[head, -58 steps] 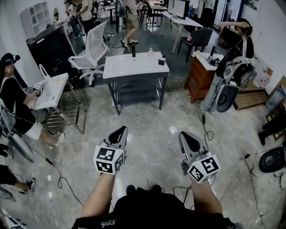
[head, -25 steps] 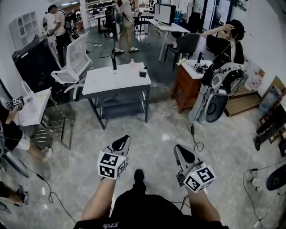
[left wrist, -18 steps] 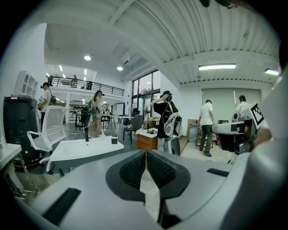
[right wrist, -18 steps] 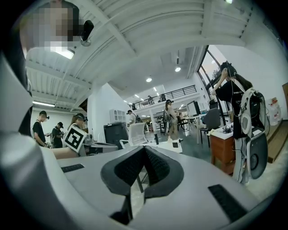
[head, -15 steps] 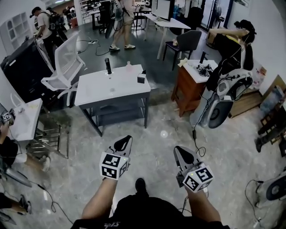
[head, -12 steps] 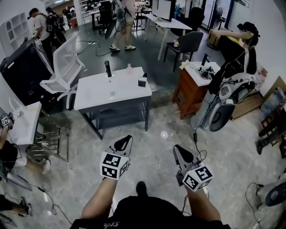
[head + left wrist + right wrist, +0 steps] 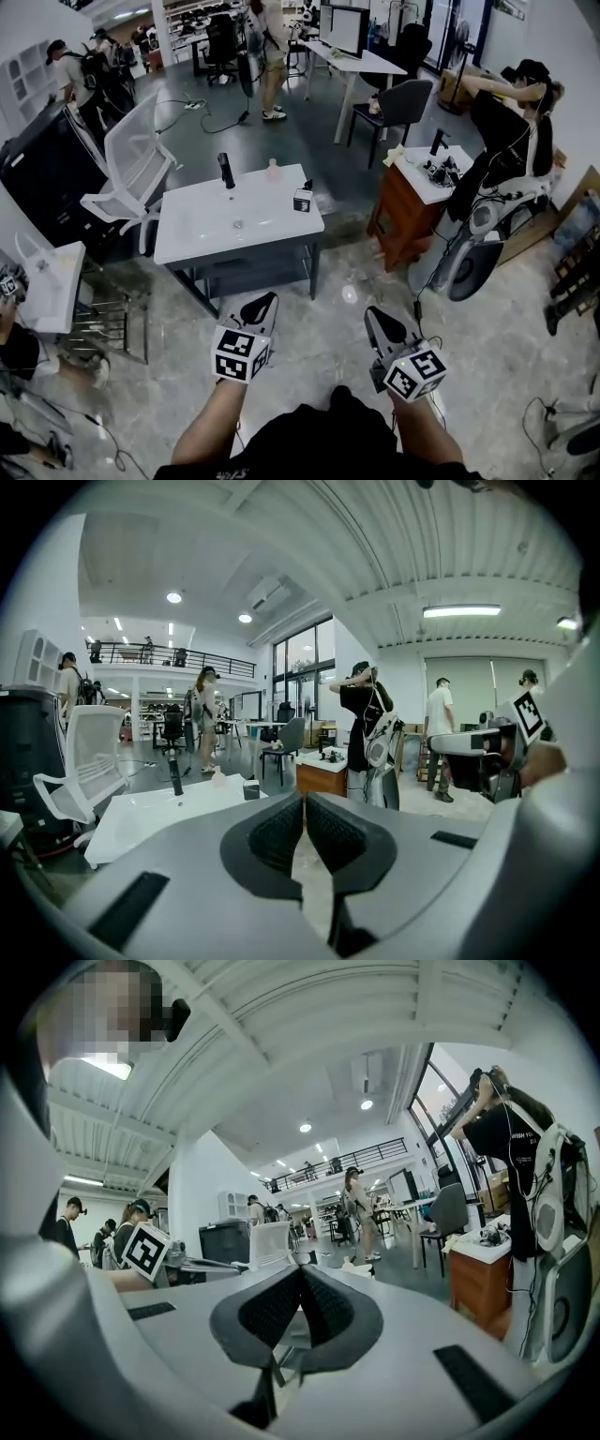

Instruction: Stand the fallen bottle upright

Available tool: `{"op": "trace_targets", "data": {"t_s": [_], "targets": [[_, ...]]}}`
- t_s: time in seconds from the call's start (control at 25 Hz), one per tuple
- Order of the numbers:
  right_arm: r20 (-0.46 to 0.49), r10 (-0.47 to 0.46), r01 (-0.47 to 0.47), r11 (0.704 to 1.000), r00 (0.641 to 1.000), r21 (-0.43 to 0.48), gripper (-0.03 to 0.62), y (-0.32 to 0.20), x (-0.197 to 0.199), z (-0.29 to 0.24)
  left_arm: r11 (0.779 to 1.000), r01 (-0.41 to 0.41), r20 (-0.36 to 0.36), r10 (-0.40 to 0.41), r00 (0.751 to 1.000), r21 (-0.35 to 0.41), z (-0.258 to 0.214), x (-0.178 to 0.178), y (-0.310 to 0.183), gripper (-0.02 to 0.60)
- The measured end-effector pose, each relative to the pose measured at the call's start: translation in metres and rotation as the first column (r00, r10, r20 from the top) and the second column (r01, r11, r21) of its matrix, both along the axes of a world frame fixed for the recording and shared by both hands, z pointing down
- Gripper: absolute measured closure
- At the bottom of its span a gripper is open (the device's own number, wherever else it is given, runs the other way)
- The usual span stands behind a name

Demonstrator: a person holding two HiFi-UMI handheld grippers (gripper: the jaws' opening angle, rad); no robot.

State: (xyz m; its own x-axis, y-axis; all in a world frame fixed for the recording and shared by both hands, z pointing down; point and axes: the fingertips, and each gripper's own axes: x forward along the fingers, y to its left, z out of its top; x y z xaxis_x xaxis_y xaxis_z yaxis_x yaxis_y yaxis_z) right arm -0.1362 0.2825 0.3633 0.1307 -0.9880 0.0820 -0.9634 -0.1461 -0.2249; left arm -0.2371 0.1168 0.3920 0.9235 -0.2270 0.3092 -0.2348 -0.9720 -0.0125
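We hold the left gripper (image 7: 264,301) and right gripper (image 7: 374,315) above the floor (image 7: 356,253); both sets of jaws are closed on nothing. The white table (image 7: 202,239) stands ahead, well apart.

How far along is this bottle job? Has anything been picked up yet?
Nothing looks done. The left tongs and right tongs are shut and empty, short of the white table. Walking up, finding the fallen bottle and righting it are all left.
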Motion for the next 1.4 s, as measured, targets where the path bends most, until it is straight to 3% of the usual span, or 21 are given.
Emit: {"op": "trace_targets", "data": {"t_s": [0.32, 0.68, 0.96, 1.16, 1.4], "targets": [[0.05, -0.047, 0.048, 0.999, 0.998, -0.016, 0.58, -0.068, 0.08, 0.026, 0.999, 0.05, 0.04, -0.049, 0.998, -0.02, 0.026, 0.074, -0.06, 0.557], [0.041, -0.151, 0.153, 0.988, 0.988, -0.034, 0.58, -0.169, 0.237, 0.047, 0.989, 0.128, 0.11, -0.12, 0.987, -0.07, 0.059, 0.219, -0.141, 0.557], [0.107, -0.175, 0.182, 0.981, 0.979, -0.06, 0.58, -0.225, 0.348, 0.064, 0.981, 0.168, 0.174, -0.15, 0.973, -0.095, 0.077, 0.319, -0.187, 0.556], [0.103, -0.219, 0.228, 0.97, 0.97, -0.084, 0.58, -0.251, 0.382, 0.075, 0.978, 0.194, 0.174, -0.178, 0.969, -0.079, 0.083, 0.361, -0.21, 0.555], [0.084, -0.26, 0.268, 0.958, 0.962, -0.102, 0.58, -0.289, 0.384, 0.075, 0.975, 0.207, 0.16, -0.193, 0.968, -0.075, 0.086, 0.371, -0.239, 0.555]]}}
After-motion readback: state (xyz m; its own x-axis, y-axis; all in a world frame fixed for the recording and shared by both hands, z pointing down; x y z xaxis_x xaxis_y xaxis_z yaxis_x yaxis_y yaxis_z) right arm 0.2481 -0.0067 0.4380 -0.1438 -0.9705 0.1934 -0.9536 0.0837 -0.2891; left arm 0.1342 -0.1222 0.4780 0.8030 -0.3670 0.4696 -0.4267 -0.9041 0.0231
